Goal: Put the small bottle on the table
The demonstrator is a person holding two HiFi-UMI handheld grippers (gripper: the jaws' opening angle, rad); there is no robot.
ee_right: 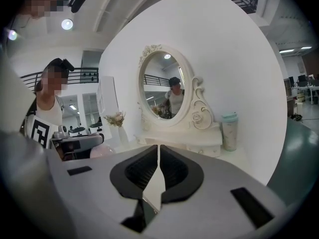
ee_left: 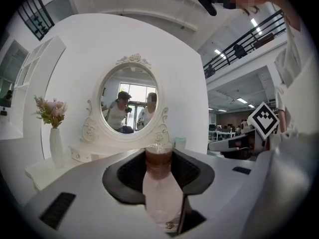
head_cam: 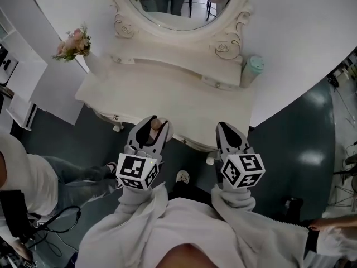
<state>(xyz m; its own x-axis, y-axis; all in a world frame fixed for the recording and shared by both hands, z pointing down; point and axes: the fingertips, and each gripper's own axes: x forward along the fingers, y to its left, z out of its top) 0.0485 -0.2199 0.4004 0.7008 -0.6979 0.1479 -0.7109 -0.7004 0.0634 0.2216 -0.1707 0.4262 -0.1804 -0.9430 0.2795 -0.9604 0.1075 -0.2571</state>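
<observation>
White table (head_cam: pixel 167 94) carries vase (ee_left: pixel 55 146), cup (head_cam: pixel 252 70); left gripper (head_cam: pixel 150 125) clamps small bottle (ee_left: pixel 160 183), right gripper (head_cam: pixel 225 127) closed.

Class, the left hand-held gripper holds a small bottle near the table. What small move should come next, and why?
Probably carry the bottle forward over the table: the left hand-held gripper clamps it, only at the table's front edge in the head view, with bare tabletop ahead.

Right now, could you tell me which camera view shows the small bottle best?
The left gripper view: the small bottle stands large, clamped in the left gripper. The head view shows only its top; the right gripper view, at most a pinkish glimpse.
</observation>
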